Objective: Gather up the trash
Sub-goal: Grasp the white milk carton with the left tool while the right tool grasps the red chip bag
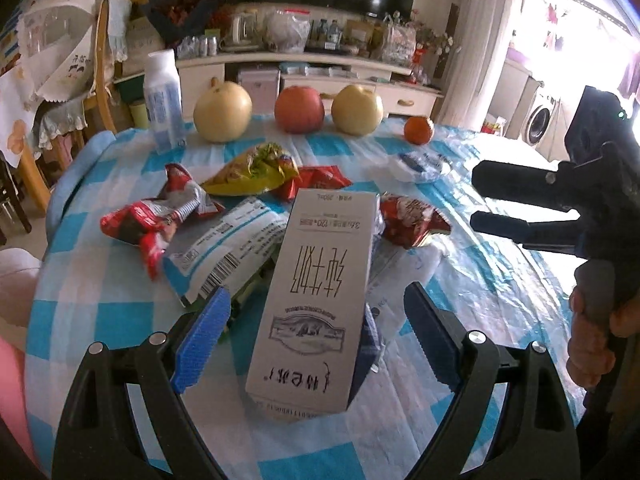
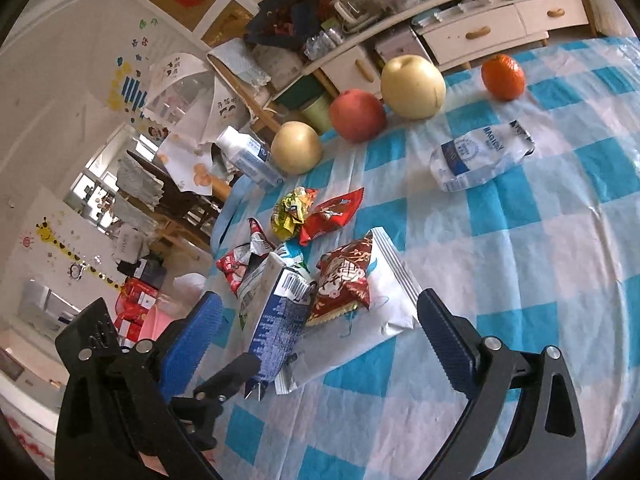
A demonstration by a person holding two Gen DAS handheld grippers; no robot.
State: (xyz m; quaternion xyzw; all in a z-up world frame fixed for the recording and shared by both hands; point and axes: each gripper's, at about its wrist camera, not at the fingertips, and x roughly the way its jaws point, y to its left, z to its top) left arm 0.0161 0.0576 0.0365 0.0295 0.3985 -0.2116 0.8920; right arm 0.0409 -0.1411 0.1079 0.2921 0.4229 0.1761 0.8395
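Observation:
A white milk carton (image 1: 316, 292) lies on the blue checked tablecloth (image 1: 500, 280) between the open jaws of my left gripper (image 1: 316, 328), which do not touch it. In the right wrist view the carton (image 2: 280, 320) shows its blue side. Around it lie trash wrappers: a red crumpled one (image 1: 160, 216), a white-blue barcode bag (image 1: 224, 256), a yellow-green one (image 1: 256, 170), a red snack bag (image 1: 412, 218) and a white-blue pouch (image 2: 480, 156). My right gripper (image 2: 320, 320) is open over the red snack bag (image 2: 344, 280) on a white bag (image 2: 380, 300).
Two yellow pears (image 1: 222, 112), a red apple (image 1: 299, 109) and an orange (image 1: 418, 129) stand along the far table edge, with a white bottle (image 1: 163, 100) at the left. My right gripper also shows in the left wrist view (image 1: 504, 200). A chair (image 1: 105, 80) stands beyond.

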